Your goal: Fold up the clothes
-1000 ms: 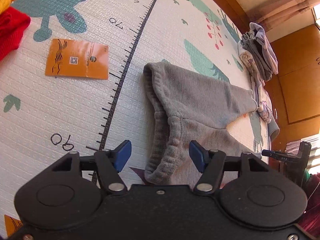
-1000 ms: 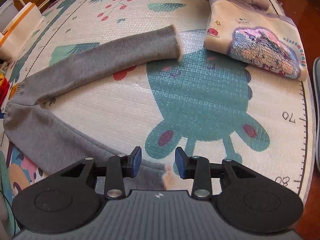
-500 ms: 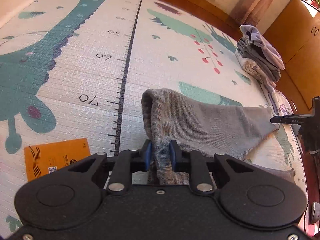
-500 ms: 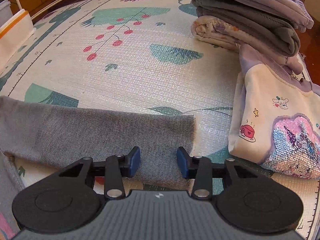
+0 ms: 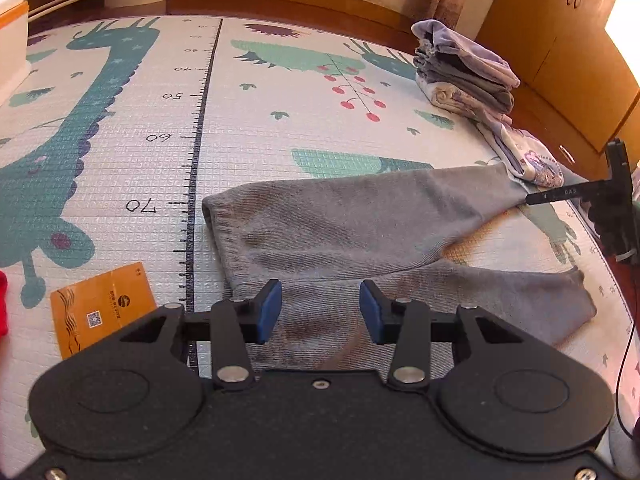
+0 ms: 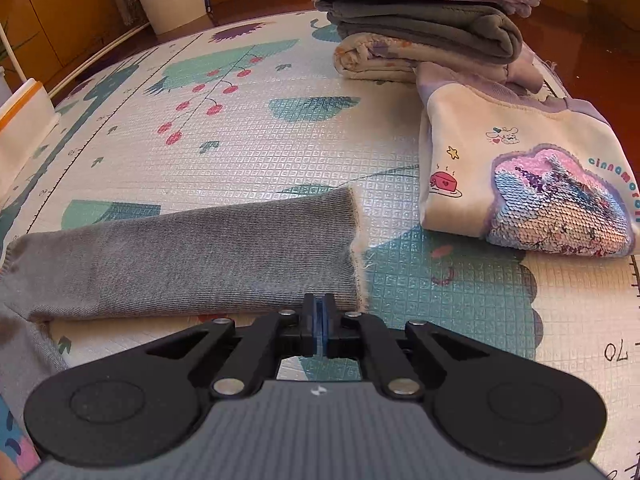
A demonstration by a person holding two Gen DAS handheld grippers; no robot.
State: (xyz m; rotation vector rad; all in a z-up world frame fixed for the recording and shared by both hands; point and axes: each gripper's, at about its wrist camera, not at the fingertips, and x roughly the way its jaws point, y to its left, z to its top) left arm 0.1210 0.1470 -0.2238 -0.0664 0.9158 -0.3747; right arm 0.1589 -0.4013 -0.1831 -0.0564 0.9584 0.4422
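A patterned play mat covers the floor, printed with animals, cherries and a ruler line. On it lie grey trousers, spread flat with the waistband toward the ruler line and two legs running off to the right, split apart at the ends. In the right wrist view the upper leg lies flat with its hem toward a cream sweater.

At the mat's far right edge sits a pile of folded clothes, and just beside it the folded cream sweater with a sequin patch.

The left gripper hangs over the waist part of the trousers, jaws spread wide with nothing between them. The right gripper is at the near corner of the upper leg's hem, jaws pressed together; whether cloth is caught between them cannot be told.

An orange card lies flat on the mat left of the ruler line, near the left gripper. A bit of red cloth shows at the left edge.
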